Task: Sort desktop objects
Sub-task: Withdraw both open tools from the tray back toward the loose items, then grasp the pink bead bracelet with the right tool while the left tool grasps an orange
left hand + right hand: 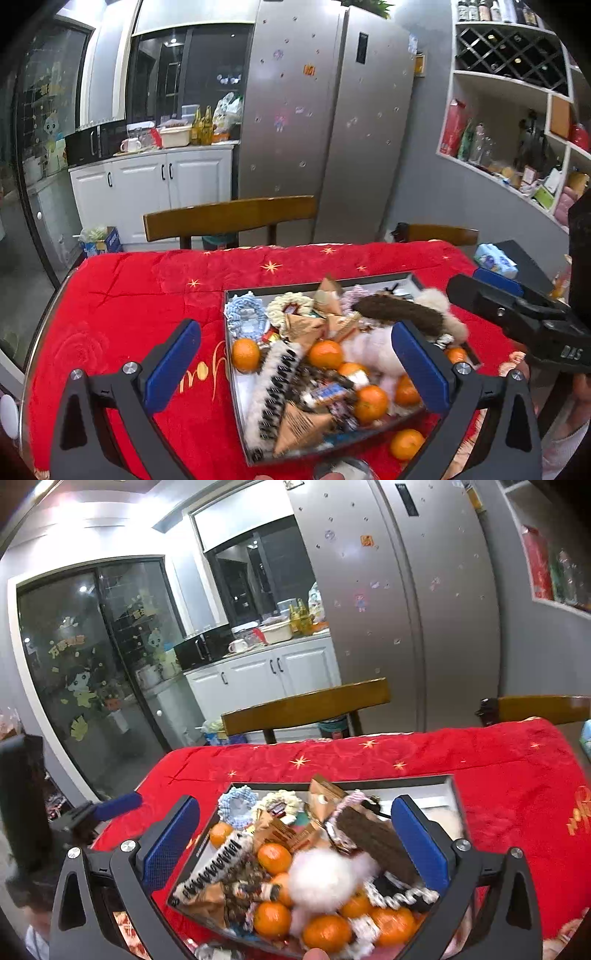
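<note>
A grey tray (227, 325) (406, 781) sits on the red tablecloth (140, 295), heaped with tangerines (245, 354), scrunchies (245, 314), triangular snack packets (295, 428), a brown fuzzy hair clip (399, 314) and a white pompom (321, 878). One tangerine (406, 443) lies on the cloth just outside the tray's near edge. My left gripper (299, 365) hangs open above the tray's near left part, holding nothing. My right gripper (295, 842) is open over the tray's near side, also holding nothing. Each gripper shows in the other's view: the right (469, 282), the left (110, 806).
Two wooden chairs (229, 218) (439, 232) stand behind the table's far edge. A tissue pack (493, 260) lies at the far right. A glass rim (343, 469) shows at the near edge. Bare red cloth spreads left of and behind the tray.
</note>
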### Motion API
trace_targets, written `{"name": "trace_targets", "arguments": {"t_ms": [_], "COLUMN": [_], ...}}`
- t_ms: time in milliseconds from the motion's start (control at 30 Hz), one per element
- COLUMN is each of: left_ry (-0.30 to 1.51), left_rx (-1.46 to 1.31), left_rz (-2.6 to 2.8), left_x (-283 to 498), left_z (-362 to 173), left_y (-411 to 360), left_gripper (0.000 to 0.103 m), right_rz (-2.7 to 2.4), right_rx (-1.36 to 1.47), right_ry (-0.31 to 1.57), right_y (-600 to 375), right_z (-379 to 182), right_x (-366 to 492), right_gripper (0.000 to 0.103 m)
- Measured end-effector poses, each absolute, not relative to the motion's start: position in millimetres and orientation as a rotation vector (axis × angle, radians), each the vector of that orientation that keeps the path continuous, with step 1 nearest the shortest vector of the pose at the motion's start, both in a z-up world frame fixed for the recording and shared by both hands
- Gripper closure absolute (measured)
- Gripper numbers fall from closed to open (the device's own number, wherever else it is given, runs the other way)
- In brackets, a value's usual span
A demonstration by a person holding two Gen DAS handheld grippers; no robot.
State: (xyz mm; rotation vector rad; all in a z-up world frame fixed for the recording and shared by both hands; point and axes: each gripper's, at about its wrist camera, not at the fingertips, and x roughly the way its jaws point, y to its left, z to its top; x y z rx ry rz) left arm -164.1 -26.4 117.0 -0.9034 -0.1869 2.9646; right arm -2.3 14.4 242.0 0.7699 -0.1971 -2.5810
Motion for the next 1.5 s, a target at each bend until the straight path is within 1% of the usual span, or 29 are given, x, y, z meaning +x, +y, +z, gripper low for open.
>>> {"name": "trace_targets", "arguments": {"t_ms": [367, 500, 767, 967, 1233, 1367, 1500], "left_ry": [-0.11, -0.065, -0.032, 0.044, 0.069, 0.108, 0.142], "left_rx": [-0.832, -0.82, -0.785, -0.797, -0.879, -0.92, -1.018], "left_rz": [2.964, 2.945, 2.912, 2.888, 2.844, 2.796, 2.753], "left_x": [-93, -62, -19, 6, 14, 12, 6], "left_z": [147, 147, 138, 118, 88, 66, 39], "left_y": [0, 15, 43, 63, 70, 72, 70], "left_gripper": [0.0, 0.0, 0.0, 0.0, 0.0, 0.0, 0.0], "right_rz": [-2.634, -2.648, -2.702, -2.729, -2.728, -2.717, -2.682], "right_rx": [0.737, 0.72, 0.64, 0.623, 0.728, 0.76, 0.83], "right_ry": [-0.188, -0.194, -0.118, -0.074, -0.042, -0.002, -0.025], "right_y": [54, 65, 82, 90, 96, 91, 86], "right_z": [268, 272, 272, 252, 220, 208, 192], "right_x": [66, 95, 159, 199, 232, 237, 229], "right_gripper": [0.0, 0.0, 0.0, 0.0, 0.0, 0.0, 0.0]}}
